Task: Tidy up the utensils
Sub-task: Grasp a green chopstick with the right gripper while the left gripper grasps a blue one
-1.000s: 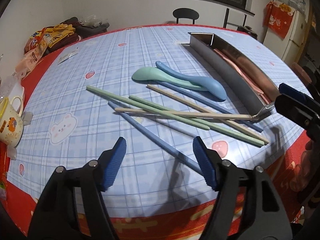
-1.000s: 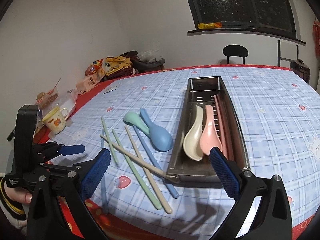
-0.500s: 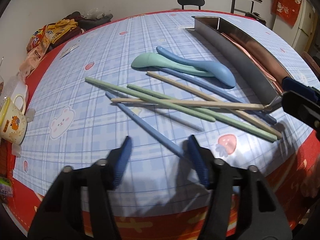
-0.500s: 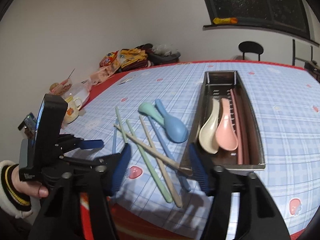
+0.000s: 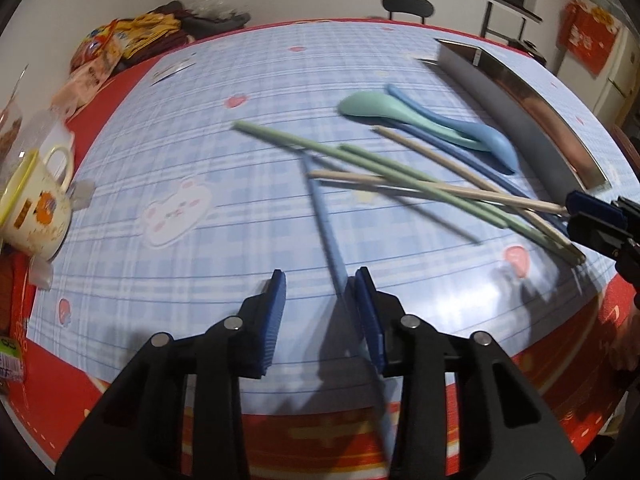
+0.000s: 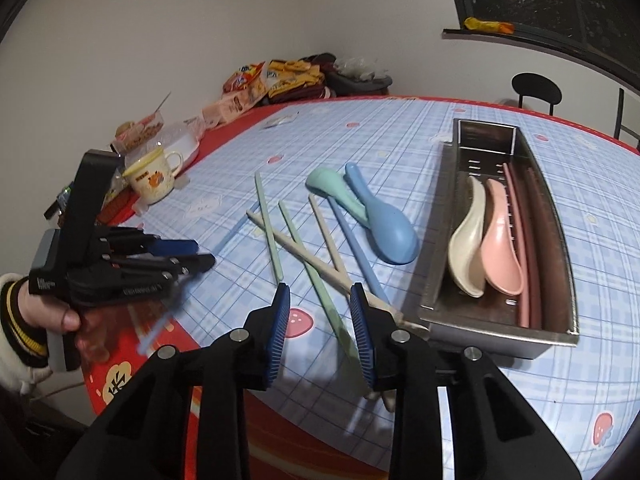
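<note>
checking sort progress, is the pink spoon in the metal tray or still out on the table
In the tray. The pink spoon lies inside the metal tray, beside a cream spoon and within its walls.

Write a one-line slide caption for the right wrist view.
Right gripper open over loose chopsticks and two spoons beside a steel tray already holding spoons and chopsticks.

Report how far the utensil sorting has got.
Done: a cream spoon, a pink spoon and pink chopsticks lie in the steel tray.

In hand: nothing gripped. The left gripper is partly closed around a blue chopstick.

Left: the green spoon, blue spoon and the green, beige and blue chopsticks on the table.
</note>
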